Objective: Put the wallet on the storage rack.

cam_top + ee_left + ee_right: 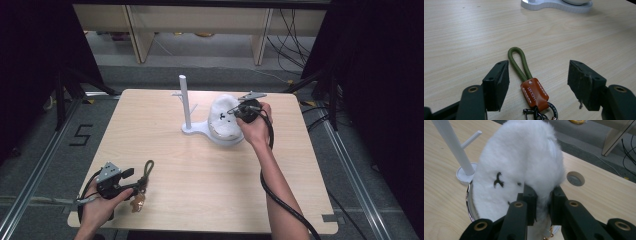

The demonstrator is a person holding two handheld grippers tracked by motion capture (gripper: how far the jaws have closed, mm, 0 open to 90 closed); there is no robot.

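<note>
One keychain (527, 82) lies on the table (210, 170) between the left gripper's (537, 85) wide-open jaws, its single green cord loop joined by an orange leather tab stamped "HOKAST" (rings cut off below). The right gripper (541, 205) pinches one white plush toy (519, 162) over a white stand (187, 107), whose dish is mostly hidden.

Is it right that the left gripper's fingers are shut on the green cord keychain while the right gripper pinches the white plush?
Not quite: in the left gripper view the left gripper stands open around the green cord keychain. The right gripper does pinch the white plush.
</note>
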